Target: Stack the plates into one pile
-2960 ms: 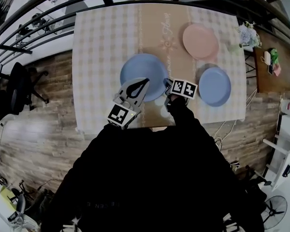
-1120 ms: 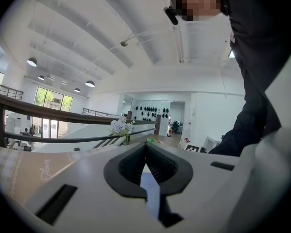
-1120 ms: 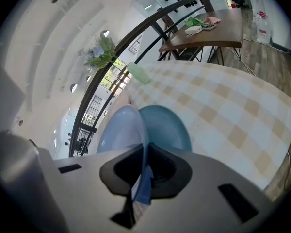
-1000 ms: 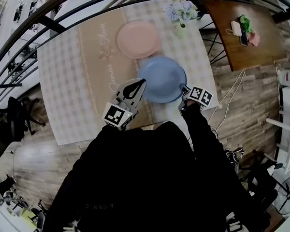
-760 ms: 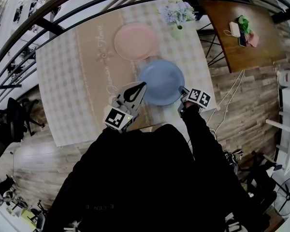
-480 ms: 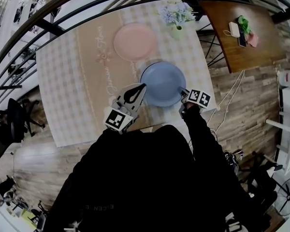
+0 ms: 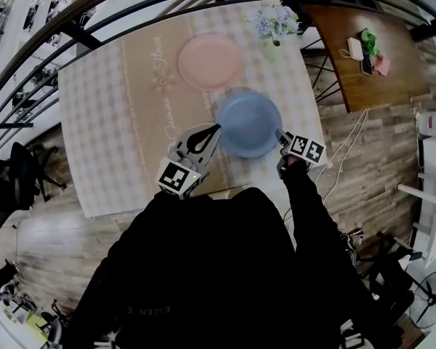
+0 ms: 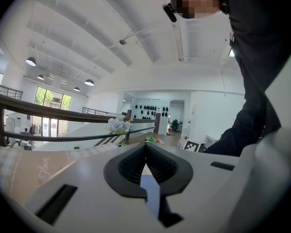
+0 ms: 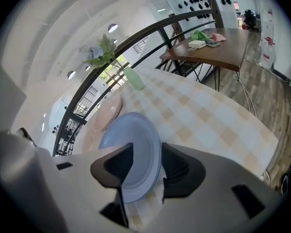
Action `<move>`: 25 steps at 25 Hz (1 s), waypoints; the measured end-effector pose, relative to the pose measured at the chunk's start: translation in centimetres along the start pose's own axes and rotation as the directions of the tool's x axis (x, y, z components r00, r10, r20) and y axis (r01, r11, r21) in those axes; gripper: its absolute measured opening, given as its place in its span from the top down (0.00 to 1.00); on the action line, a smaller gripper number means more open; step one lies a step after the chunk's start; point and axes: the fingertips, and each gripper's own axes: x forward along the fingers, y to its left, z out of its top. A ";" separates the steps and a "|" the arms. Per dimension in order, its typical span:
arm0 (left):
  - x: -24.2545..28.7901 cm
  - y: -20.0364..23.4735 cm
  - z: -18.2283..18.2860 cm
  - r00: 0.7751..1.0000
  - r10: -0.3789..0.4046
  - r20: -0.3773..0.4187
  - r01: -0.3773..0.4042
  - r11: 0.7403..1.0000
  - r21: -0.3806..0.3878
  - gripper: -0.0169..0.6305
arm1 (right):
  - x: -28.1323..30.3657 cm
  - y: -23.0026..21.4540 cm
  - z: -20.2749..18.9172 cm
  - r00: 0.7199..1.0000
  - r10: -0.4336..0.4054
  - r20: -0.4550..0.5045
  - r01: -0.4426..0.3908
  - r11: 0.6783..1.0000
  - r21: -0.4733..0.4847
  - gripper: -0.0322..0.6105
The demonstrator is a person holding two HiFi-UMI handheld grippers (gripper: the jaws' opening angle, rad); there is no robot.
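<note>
Checked tabletop [image 7: 94,122] carries a blue plate [image 7: 248,125] near its front edge, with a pink plate [image 7: 209,61] just behind it. Right hand-held gripper [image 7: 279,132]: jaws have just been opening and stand wide, with the blue plate's rim between them, pads clear. Left hand-held gripper [image 7: 214,128]: jaws closed, empty, beside the blue plate's left rim.

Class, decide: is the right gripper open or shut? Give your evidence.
Open: the right gripper has just been opening; its jaws stand apart either side of the blue plate, pads off it.
</note>
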 end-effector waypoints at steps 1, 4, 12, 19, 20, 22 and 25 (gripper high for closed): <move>-0.2 0.2 -0.2 1.000 0.002 0.002 -0.002 1.000 -0.001 0.95 | 0.0 0.6 0.2 1.000 0.002 0.002 -0.001 1.000 -0.029 0.65; -0.6 0.7 0.0 1.000 0.014 0.001 -0.014 1.000 -0.002 0.95 | 0.0 2.7 0.9 1.000 0.004 0.011 -0.002 0.992 -0.127 0.65; -1.0 3.3 0.1 0.999 0.051 0.015 -0.050 0.998 -0.023 0.95 | 2.1 10.5 4.5 0.999 0.045 0.031 -0.031 0.937 -0.349 0.67; 0.0 6.4 0.0 0.997 0.079 0.020 -0.079 0.997 0.004 0.95 | 6.1 15.4 8.5 0.994 0.106 0.030 -0.087 0.921 -0.380 0.68; 0.3 6.9 0.1 0.996 0.086 0.024 -0.086 0.996 0.002 0.95 | 6.6 15.9 9.2 0.994 0.108 0.032 -0.087 0.919 -0.385 0.68; 0.9 7.8 0.3 0.994 0.100 0.035 -0.100 0.995 -0.004 0.95 | 7.5 16.8 10.2 0.993 0.112 0.034 -0.090 0.916 -0.390 0.68; 1.8 8.9 0.6 0.992 0.121 0.034 -0.120 0.993 -0.012 0.95 | 9.0 18.0 11.4 0.993 0.116 0.037 -0.092 0.912 -0.400 0.68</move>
